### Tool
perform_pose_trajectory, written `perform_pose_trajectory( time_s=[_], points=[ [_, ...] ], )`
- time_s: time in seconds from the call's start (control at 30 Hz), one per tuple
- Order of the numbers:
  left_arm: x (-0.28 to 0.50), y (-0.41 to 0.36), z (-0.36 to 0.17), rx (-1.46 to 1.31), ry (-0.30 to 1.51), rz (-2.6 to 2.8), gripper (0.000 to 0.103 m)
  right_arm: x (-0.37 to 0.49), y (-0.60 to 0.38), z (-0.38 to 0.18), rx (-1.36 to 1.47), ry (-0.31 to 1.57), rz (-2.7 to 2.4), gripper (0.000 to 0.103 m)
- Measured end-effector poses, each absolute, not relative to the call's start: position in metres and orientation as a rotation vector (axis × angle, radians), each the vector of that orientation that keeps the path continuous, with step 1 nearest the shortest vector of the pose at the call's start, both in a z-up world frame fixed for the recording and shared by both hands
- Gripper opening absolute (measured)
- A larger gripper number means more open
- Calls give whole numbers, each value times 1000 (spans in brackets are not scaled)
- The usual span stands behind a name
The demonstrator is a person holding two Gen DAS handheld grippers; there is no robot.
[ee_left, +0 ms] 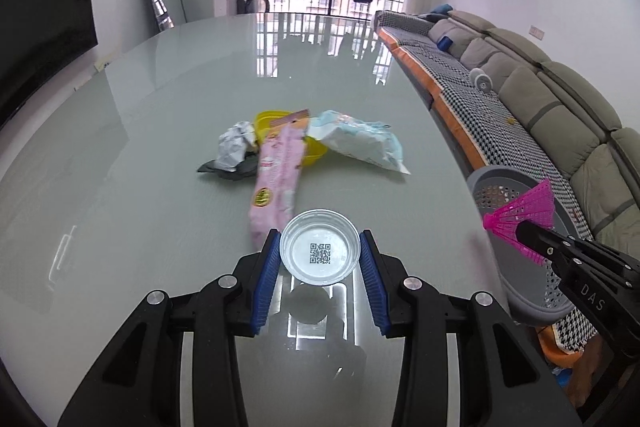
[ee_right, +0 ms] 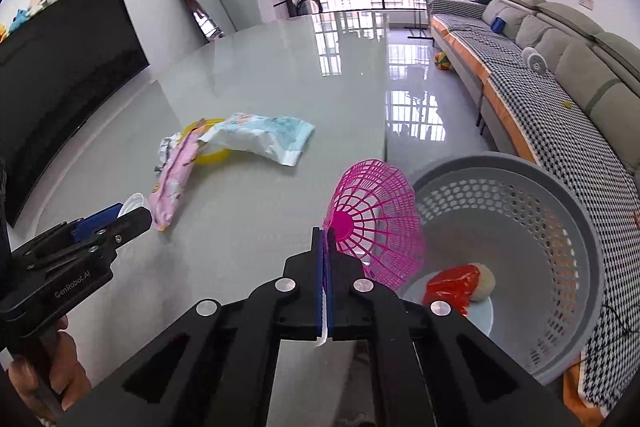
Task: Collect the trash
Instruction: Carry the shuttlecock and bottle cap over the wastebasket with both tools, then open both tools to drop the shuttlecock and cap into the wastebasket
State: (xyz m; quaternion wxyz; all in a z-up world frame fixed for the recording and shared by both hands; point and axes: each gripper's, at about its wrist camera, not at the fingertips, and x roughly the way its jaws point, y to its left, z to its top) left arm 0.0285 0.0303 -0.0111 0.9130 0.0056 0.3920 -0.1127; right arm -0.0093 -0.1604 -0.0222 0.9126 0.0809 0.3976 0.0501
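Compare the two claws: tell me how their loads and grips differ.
The left claw brackets a clear plastic cup with blue pads spread wide, over the glass table. The right claw is pinched nearly closed on a pink plastic shuttlecock by the grey basket. Both hold trash.

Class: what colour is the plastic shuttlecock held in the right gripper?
Bright pink. The plastic mesh-skirted shuttlecock, clamped in the right gripper, shows best in the right wrist view.
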Motion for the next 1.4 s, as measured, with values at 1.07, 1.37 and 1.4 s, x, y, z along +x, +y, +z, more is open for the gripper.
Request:
perform_pose_trajectory(
  time_s=[1.07,1.37,1.4],
  points=[
    [37,-195,-58,222,928,-534,40,-33,-335,-83,319,933,-83,1],
    [37,-192,-55,223,925,-500,57,-37,-338,-79,318,895,-89,35],
    [37,-191,-54,222,924,-496,61,-38,-339,-78,319,888,-91,39]
  ],
)
